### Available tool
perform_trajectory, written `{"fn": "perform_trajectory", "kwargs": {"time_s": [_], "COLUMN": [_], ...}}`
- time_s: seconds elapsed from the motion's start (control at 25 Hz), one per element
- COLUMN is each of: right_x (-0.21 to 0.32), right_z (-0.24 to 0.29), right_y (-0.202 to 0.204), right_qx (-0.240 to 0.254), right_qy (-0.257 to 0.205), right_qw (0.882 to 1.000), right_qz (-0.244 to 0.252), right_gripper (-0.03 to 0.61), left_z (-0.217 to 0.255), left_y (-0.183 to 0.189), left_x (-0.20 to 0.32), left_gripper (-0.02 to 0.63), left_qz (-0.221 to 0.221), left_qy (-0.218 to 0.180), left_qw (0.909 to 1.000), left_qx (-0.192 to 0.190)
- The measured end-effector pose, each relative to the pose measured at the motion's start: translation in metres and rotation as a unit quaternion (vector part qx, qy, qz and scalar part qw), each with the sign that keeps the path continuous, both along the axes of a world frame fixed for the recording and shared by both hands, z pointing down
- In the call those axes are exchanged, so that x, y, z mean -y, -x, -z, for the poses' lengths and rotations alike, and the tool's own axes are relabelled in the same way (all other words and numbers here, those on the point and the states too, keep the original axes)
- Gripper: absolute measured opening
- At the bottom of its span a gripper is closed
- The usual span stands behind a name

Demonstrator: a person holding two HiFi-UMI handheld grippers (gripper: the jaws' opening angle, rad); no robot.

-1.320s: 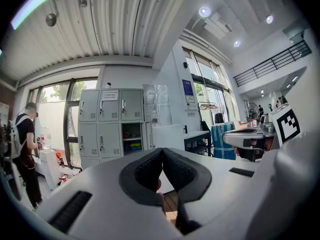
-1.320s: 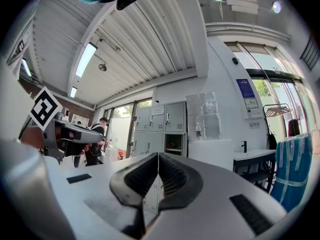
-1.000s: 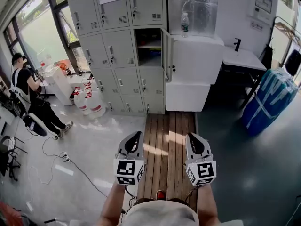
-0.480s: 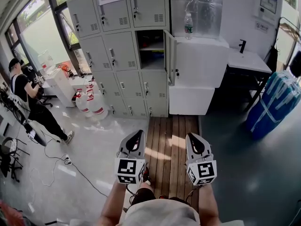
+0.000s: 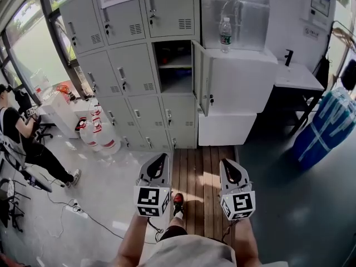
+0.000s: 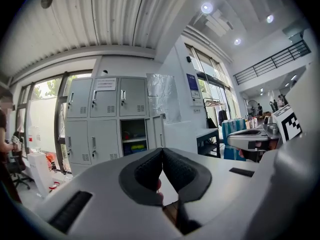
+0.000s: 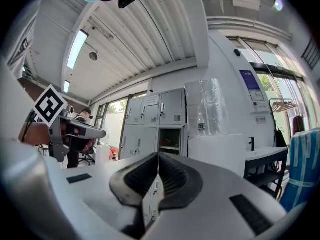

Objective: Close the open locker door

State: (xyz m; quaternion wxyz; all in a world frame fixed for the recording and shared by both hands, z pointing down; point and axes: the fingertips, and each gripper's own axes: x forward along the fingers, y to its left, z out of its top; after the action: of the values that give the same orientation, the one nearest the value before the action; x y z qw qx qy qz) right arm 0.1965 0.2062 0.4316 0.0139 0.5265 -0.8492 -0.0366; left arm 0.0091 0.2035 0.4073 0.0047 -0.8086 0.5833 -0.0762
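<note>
A grey bank of lockers (image 5: 133, 65) stands ahead against the windows. One compartment (image 5: 173, 65) in its right column is open, its door (image 5: 197, 74) swung out to the right, edge-on to me. The same open compartment (image 6: 134, 139) shows in the left gripper view, and the compartment (image 7: 170, 141) shows again in the right gripper view. My left gripper (image 5: 159, 161) and right gripper (image 5: 228, 166) are held side by side low in the head view, well short of the lockers. Both are shut with nothing between the jaws.
A white cabinet (image 5: 239, 79) with a water bottle (image 5: 225, 35) on top stands right of the lockers. Wooden planks (image 5: 197, 177) lie on the floor ahead. Gas canisters (image 5: 97, 132) and a seated person (image 5: 22, 132) are at the left; a blue-wrapped bundle (image 5: 328, 127) is at the right.
The lockers have grown larger and nearer as I walk toward them with both grippers. The seated person has slid toward the left edge. A foot now shows on the planks.
</note>
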Motion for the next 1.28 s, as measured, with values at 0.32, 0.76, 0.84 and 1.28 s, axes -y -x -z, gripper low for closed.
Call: {"fn": "perform_trajectory", "kwargs": {"time_s": [0.32, 0.76, 0.84, 1.28], "right_x": [0.136, 0.281, 0.298, 0.346], "right_z": [0.013, -0.003, -0.006, -0.008], "right_y": [0.031, 0.050, 0.051, 0.040], "right_qx": [-0.002, 0.002, 0.003, 0.008], "right_qy": [0.012, 0.030, 0.031, 0.026], "right_qw": [1.000, 0.998, 0.998, 0.996], "right_qz": [-0.025, -0.058, -0.063, -0.090], "right_gripper": [0.021, 0.021, 0.021, 0.021], "left_z": [0.009, -0.003, -0.005, -0.017], "left_y": [0.028, 0.054, 0.056, 0.058], "left_x": [0.140, 0.286, 0.305, 0.358], "left_gripper": [0.021, 0.021, 0.021, 0.021], "left_qz": [-0.034, -0.059, -0.064, -0.084], "left_qy": [0.010, 0.029, 0.031, 0.035], "left_qw": [0.9993, 0.9978, 0.9974, 0.9957], "left_qx": [-0.009, -0.011, -0.009, -0.016]}}
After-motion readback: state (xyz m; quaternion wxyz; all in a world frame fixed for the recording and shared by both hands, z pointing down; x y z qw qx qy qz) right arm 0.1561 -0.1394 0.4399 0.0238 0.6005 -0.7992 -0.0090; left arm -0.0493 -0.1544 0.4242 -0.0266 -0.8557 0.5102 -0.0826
